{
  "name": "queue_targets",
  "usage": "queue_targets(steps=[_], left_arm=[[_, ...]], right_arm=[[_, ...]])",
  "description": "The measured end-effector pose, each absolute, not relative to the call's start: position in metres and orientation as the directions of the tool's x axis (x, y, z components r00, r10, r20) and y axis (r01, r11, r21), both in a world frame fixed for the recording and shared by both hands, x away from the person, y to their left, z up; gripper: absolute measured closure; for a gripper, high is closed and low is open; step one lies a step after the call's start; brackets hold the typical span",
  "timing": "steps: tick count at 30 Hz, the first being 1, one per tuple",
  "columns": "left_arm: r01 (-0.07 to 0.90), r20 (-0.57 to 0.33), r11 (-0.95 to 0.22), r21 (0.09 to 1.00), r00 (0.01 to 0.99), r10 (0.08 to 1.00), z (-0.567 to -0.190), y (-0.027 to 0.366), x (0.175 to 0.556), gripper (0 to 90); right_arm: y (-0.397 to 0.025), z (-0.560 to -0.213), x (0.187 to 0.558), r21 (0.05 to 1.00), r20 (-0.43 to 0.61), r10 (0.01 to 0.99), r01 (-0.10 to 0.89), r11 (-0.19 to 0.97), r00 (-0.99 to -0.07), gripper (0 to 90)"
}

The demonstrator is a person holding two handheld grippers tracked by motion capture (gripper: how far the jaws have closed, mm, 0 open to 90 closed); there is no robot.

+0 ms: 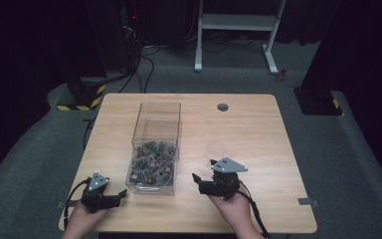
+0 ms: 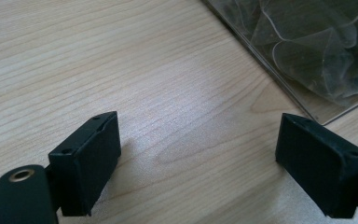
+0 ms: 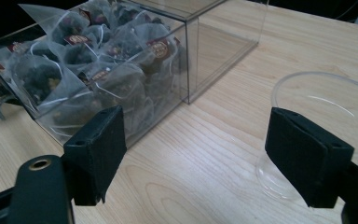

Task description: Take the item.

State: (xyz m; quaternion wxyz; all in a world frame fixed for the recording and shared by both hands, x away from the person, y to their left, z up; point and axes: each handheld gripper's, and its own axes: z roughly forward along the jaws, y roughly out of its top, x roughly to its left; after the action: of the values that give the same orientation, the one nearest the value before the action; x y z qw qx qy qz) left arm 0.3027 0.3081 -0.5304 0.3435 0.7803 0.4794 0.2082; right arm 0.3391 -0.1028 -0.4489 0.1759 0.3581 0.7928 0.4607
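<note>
Grippers first: we've got both of them parked near the table's [image 1: 258,124] near edge, 1 on each side of the clear plastic box [image 1: 155,149]. Our left gripper [image 1: 121,194] sits by the near-left corner, jaws spread wide with nothing between them, and in the left gripper view [image 2: 198,158] we see only bare wood grain under the gap, with the box's near corner [image 2: 303,51] just ahead and to the right, not touching. Our right gripper [image 1: 195,178] is toward the near-right part of the table, jaws also released and wide apart, pointing toward the box. In the right gripper view [image 3: 193,140] the box [image 3: 135,70] sits ahead on the left and a clear plastic cup [image 3: 324,105] stands upright on the right, partly behind the right-hand jaw; we can't tell if that jaw is touching the cup or just in front of it. The box runs lengthwise from the table's middle toward the near edge, and its near half is packed with pyramid tea bags [image 3: 81,56], dark leaves inside with small red tags on strings, while the far half looks bare. From above, the cup [image 1: 216,151] is just beyond the right gripper, near the box but apart from it.
</note>
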Motion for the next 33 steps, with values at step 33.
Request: queue_targets(steps=[33], left_arm=[[0.605,-0.005,-0.304,0.736,0.454,0.891,-0.530,0.308,0.303,14.3]], right_arm=[[-0.046,-0.440,0.328,0.864,0.083,0.617,0.365,0.347,-0.783,29.3]])
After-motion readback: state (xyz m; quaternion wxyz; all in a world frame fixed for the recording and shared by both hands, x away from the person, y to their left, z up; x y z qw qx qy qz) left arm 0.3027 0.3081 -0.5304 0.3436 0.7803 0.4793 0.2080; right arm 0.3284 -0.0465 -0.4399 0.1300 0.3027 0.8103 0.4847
